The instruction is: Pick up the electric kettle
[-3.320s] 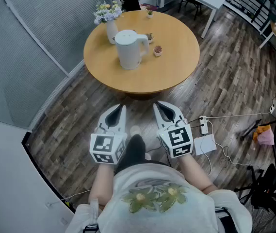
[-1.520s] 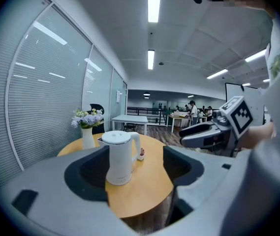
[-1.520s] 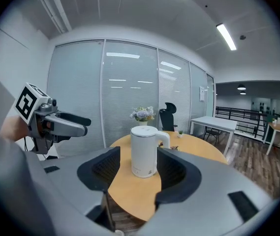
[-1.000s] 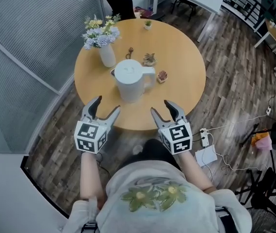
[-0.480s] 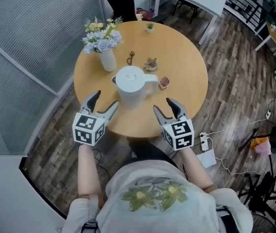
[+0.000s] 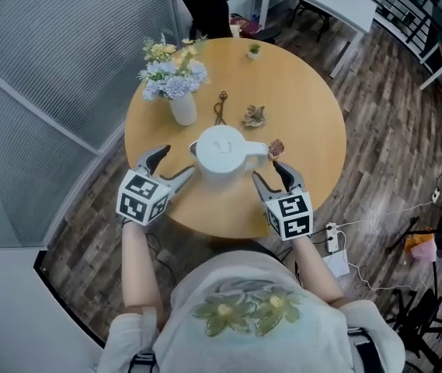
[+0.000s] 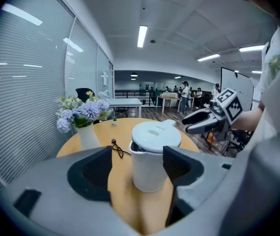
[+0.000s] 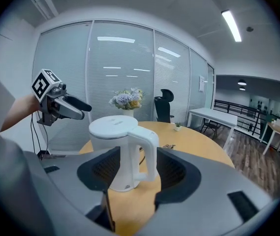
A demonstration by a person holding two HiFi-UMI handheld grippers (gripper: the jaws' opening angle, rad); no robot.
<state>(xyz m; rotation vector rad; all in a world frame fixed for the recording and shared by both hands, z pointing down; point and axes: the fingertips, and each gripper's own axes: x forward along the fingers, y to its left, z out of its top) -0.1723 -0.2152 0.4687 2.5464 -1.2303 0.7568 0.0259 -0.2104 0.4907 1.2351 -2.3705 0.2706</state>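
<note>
Kettle (image 6: 222, 158) stands on the table between left gripper (image 6: 175, 163) and right gripper (image 6: 269, 173); both jaws spread, gripping nothing.

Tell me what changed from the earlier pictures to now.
Both grippers came forward from above the floor to the table. The left gripper now sits beside the kettle body, and the right gripper faces its handle. Their jaws have opened, and neither has taken hold yet. The kettle and the flower vase stayed where they stood on the table.
</note>
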